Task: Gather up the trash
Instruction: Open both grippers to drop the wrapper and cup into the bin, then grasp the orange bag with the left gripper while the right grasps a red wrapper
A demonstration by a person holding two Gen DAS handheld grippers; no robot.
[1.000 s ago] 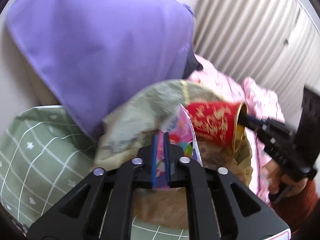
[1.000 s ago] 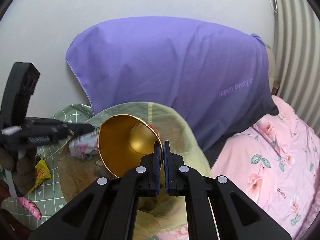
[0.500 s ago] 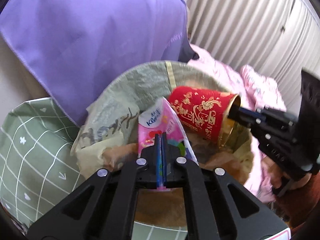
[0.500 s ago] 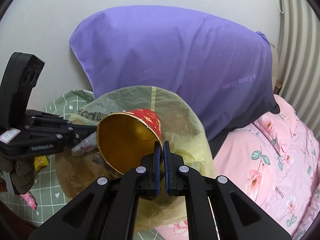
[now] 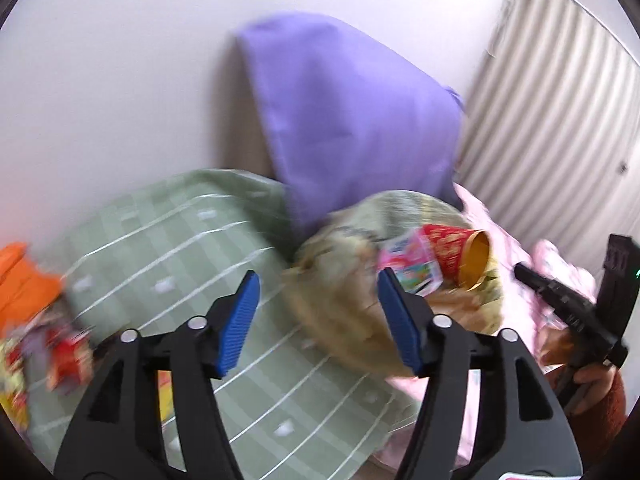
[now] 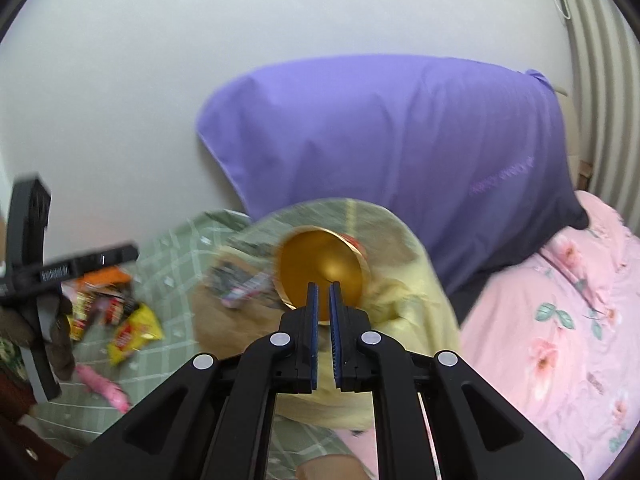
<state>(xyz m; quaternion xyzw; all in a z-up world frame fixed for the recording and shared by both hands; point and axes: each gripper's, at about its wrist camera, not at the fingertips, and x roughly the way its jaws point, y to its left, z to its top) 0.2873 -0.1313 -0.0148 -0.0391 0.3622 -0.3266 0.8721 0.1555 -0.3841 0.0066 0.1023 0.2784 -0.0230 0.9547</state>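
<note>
A yellow-green plastic trash bag [image 5: 344, 272] lies open on the bed; it also shows in the right wrist view [image 6: 416, 280]. A pink tissue packet [image 5: 408, 268] and a red paper cup with a gold inside [image 5: 460, 248] lie in its mouth. My left gripper [image 5: 320, 320] is open and empty, to the left of the bag. My right gripper [image 6: 324, 304] has its pads slightly apart, just behind the cup [image 6: 320, 268], holding nothing. More wrappers [image 6: 120, 320] lie on the green sheet at the left.
A purple pillow [image 6: 400, 140] leans on the white wall behind the bag. A pink floral quilt [image 6: 560, 320] covers the right. A green checked sheet [image 5: 180, 240] lies left. An orange item [image 5: 24, 280] and snack packets [image 5: 48, 352] sit at the far left.
My left gripper let go of the pink packet into the bag, opened wide and swung left. My right gripper released the cup's rim and pulled back; the cup now rests in the bag.
</note>
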